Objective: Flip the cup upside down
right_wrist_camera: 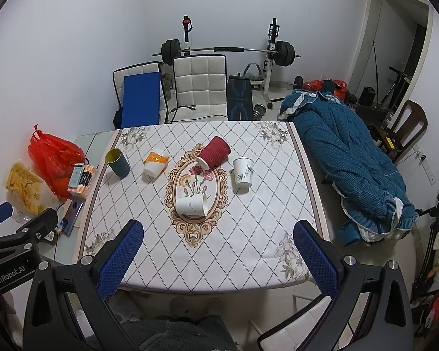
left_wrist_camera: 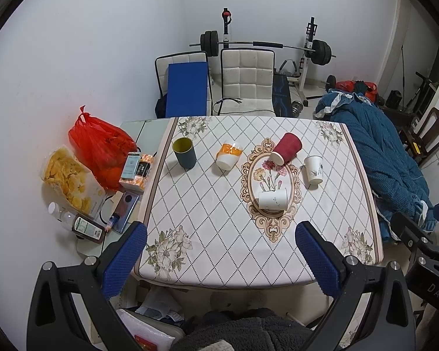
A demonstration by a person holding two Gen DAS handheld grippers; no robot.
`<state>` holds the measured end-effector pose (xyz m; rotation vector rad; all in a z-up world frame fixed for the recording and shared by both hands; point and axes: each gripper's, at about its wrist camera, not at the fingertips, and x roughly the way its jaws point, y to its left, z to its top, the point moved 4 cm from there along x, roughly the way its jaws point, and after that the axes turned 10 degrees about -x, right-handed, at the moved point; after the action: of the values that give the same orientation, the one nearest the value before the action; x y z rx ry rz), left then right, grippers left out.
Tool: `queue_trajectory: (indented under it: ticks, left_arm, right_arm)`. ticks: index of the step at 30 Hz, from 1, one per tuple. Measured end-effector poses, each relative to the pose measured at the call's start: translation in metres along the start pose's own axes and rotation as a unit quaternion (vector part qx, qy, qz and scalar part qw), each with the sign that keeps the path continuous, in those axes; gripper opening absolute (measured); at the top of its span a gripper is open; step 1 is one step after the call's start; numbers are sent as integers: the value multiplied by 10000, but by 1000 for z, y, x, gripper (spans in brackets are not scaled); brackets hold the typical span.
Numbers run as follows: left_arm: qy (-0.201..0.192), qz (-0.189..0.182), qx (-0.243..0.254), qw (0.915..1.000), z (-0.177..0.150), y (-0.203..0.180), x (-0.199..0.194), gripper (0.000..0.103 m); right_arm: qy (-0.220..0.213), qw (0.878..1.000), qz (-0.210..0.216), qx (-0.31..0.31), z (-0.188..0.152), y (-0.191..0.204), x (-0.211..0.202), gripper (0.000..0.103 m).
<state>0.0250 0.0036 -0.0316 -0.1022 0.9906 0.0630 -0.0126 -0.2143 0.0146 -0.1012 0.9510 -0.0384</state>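
Several cups sit on the patterned tablecloth (left_wrist_camera: 219, 234). A dark blue cup with a yellow inside (left_wrist_camera: 184, 152) (right_wrist_camera: 118, 162) stands upright at the left. An orange-and-white cup (left_wrist_camera: 229, 155) (right_wrist_camera: 155, 163) is beside it. A red ribbed cup (left_wrist_camera: 286, 148) (right_wrist_camera: 214, 151) is tipped over. A white paper cup (left_wrist_camera: 314, 169) (right_wrist_camera: 243, 173) stands upright at the right. Another white paper cup (left_wrist_camera: 272, 200) (right_wrist_camera: 191, 204) lies on its side nearest me. My left gripper (left_wrist_camera: 221, 259) and right gripper (right_wrist_camera: 218, 257) are both open and empty, above the table's near edge.
Left of the cloth lie a red plastic bag (left_wrist_camera: 101, 149), a bag of chips (left_wrist_camera: 68, 180), small boxes (left_wrist_camera: 136, 171), a phone (left_wrist_camera: 125, 210) and bottles (left_wrist_camera: 86, 228). A blue quilt (right_wrist_camera: 348, 169) lies to the right. Two chairs (left_wrist_camera: 245, 82) and a barbell rack stand behind the table.
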Motion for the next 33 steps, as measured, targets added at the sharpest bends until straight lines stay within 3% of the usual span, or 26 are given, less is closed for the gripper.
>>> queue_trajectory:
  ticks: [33]
  left_arm:
    - [-26, 17, 5, 10000, 1, 2, -3, 103]
  right_arm:
    - [-23, 10000, 14, 0, 9, 1, -5, 103]
